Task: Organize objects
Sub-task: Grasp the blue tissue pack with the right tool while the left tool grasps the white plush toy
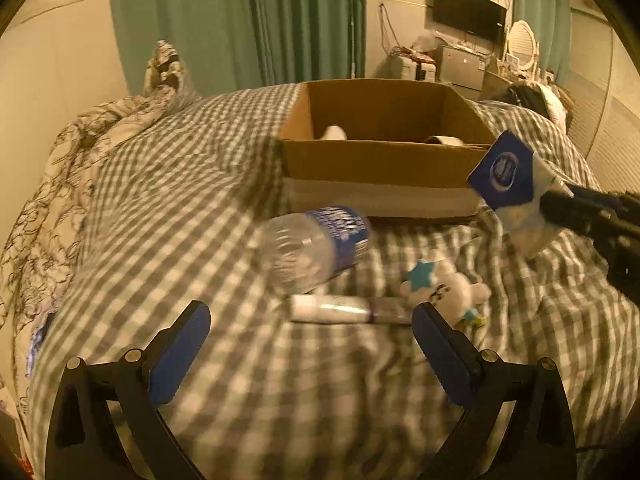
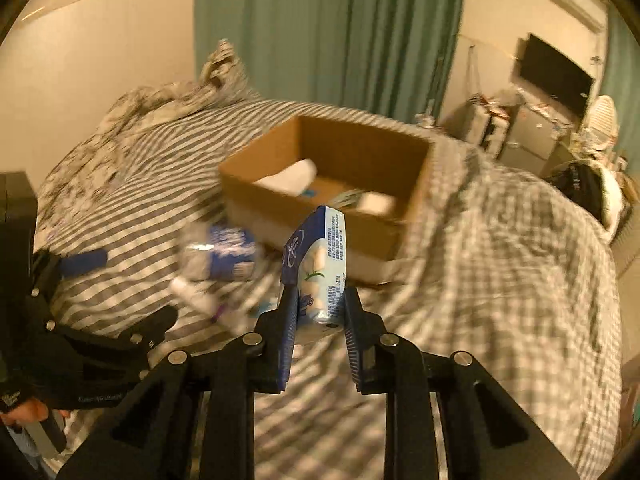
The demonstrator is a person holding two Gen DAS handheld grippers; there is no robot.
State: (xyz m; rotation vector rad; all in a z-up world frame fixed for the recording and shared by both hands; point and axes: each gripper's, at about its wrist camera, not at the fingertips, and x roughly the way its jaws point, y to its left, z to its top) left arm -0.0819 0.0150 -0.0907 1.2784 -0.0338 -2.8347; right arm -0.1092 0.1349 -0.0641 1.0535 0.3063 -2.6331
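Note:
An open cardboard box point(image 1: 384, 160) point(image 2: 256, 188) sits on the checked bed with a few pale items inside. My right gripper point(image 2: 320, 304) is shut on a blue and white tissue pack point(image 2: 320, 264) point(image 1: 512, 184), held in the air in front of the box's near right corner. My left gripper point(image 1: 310, 332) is open and empty, low over the bed. Ahead of it lie a clear water bottle point(image 1: 316, 248) with a blue label, a white tube point(image 1: 344, 310) and a small white plush toy point(image 1: 448, 288).
A rumpled patterned quilt point(image 1: 100, 136) lies at the bed's left. Green curtains point(image 1: 248, 20) hang behind. A TV point(image 1: 468, 12), a small fridge and clutter stand at the back right. A dark bag point(image 2: 580, 188) lies at the bed's right edge.

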